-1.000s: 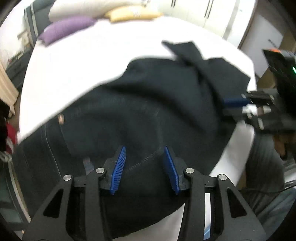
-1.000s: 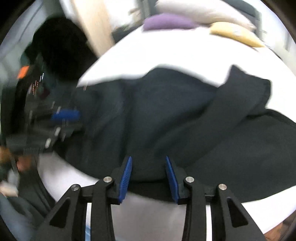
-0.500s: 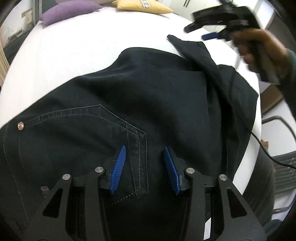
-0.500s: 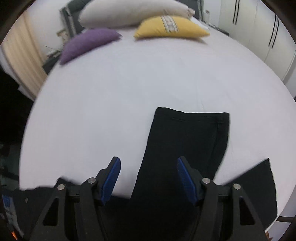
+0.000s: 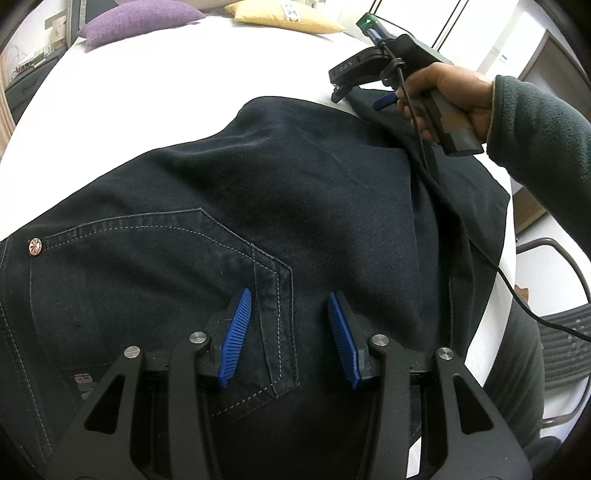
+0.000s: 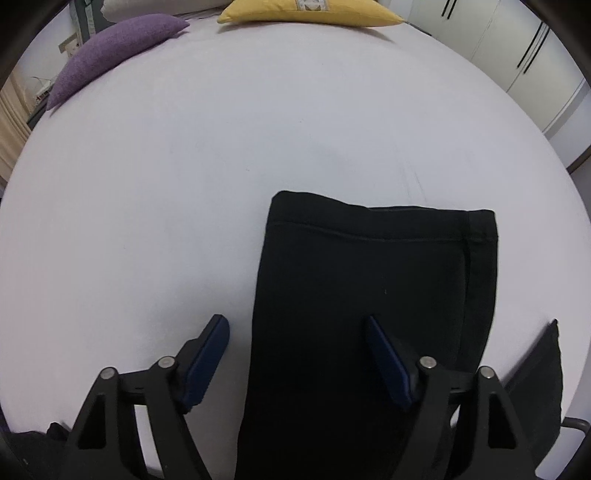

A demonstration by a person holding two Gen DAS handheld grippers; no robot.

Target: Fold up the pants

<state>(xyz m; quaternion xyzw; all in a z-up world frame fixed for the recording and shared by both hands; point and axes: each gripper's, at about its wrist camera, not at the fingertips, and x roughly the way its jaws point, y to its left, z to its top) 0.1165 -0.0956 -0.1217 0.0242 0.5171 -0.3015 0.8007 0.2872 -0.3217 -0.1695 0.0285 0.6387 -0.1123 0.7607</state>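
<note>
White bed (image 6: pixel 221 184) fills both views. Dark pants (image 5: pixel 295 203) are spread across its near side, seat end under the left camera, one leg running away under the right camera. In the left view the back pocket (image 5: pixel 147 266) faces up, stitching visible, copper rivet (image 5: pixel 35 246) at its left corner, small label near the lower left edge partly hidden by the gripper frame. In the right view the leg (image 6: pixel 369 295) lies flat, hem (image 6: pixel 380 221) squared off toward the pillows, a second dark flap at the right edge.

Purple pillow (image 6: pixel 114 48) and yellow pillow (image 6: pixel 310 13) sit at the far end of the bed, well apart from the pants. White cupboard doors stand at right beyond the bed.

Left gripper (image 5: pixel 290 332) hangs over the pocket's right seam, blue pads apart at medium width, nothing between them; contact with cloth cannot be told.

Right gripper (image 6: pixel 295 354) is spread wide, left pad over bare sheet, right pad over the leg, straddling the leg's left edge; nothing clamped. In the left view the right hand (image 5: pixel 450 99) holds that gripper's handle above the far leg, cable (image 5: pixel 480 251) trailing off across the pants to the right.
</note>
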